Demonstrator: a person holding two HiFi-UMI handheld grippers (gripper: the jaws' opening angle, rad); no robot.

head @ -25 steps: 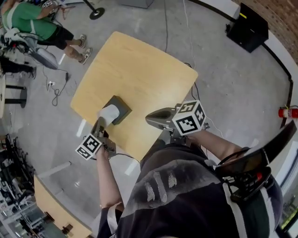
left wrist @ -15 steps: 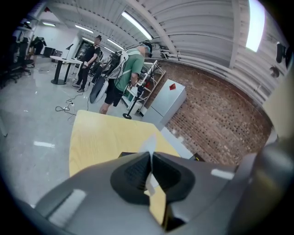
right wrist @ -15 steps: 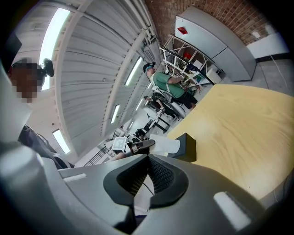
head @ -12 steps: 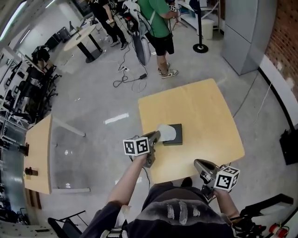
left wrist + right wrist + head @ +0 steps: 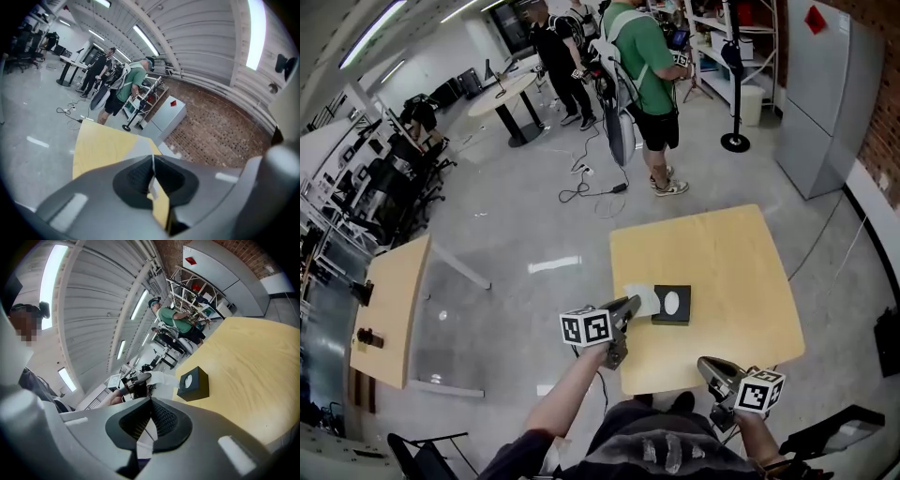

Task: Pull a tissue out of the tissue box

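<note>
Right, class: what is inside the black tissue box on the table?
Through the oval opening of the tissue box only white shows, likely tissue. The box's black walls cover whatever else is inside. One tissue is outside, gripped by the left gripper.

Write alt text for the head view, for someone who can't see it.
The left gripper pinches a white tissue just beside a dark tissue box on a light wooden table. The right gripper hangs shut and empty at the table's near edge, and people stand on the floor beyond.
</note>
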